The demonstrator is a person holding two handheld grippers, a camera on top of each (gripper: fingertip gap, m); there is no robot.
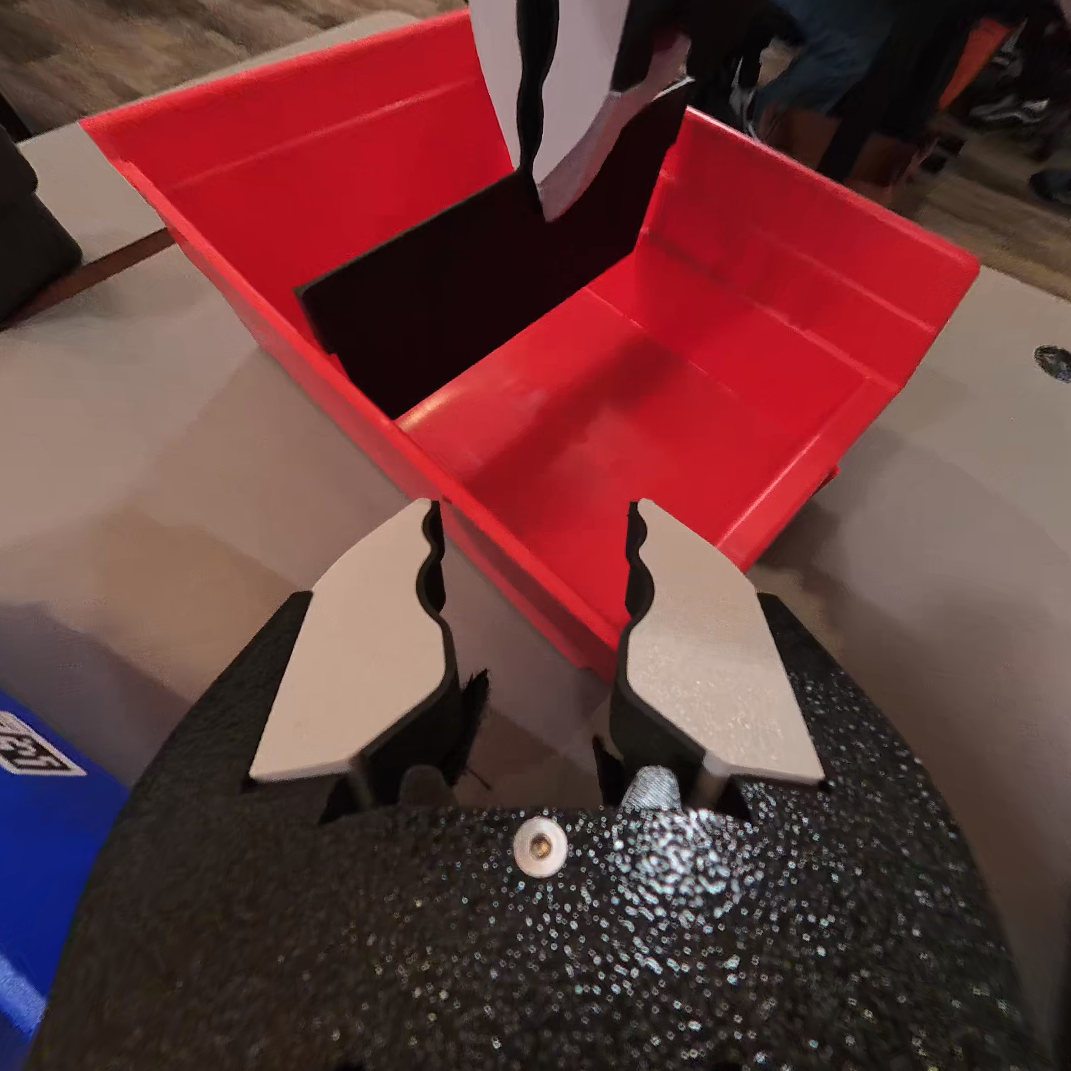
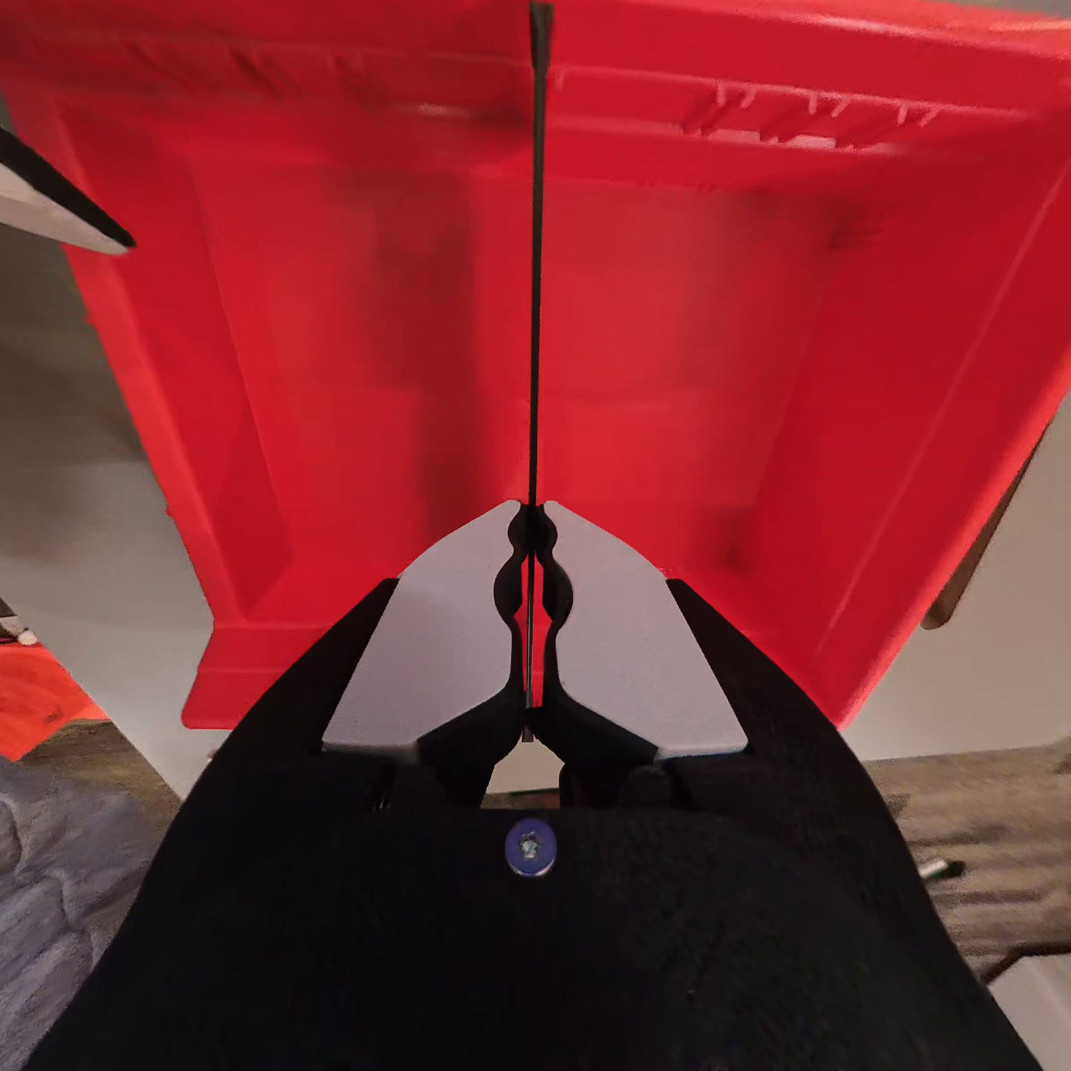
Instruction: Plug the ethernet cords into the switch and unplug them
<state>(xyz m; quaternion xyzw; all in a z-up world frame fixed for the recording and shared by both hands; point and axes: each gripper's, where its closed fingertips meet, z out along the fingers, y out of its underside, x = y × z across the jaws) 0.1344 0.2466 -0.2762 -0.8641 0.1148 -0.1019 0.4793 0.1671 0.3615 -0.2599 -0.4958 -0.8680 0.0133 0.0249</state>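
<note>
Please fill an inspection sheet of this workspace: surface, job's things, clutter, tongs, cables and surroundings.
Surface: pale grey tabletop, bare near the bin.
Job's things: no switch or ethernet cords seen; red plastic bin holds only a thin flat black divider panel, standing on edge across the bin.
Clutter: blue box at the left edge; small dark round spot on the table.
Tongs: left tongs open and bare, over the bin's near corner; right tongs shut on the divider panel's edge, also seen from above in the left wrist view.
Cables: nothing seen.
Surroundings: grey carpet, an orange item on the floor, people's legs in the background.
</note>
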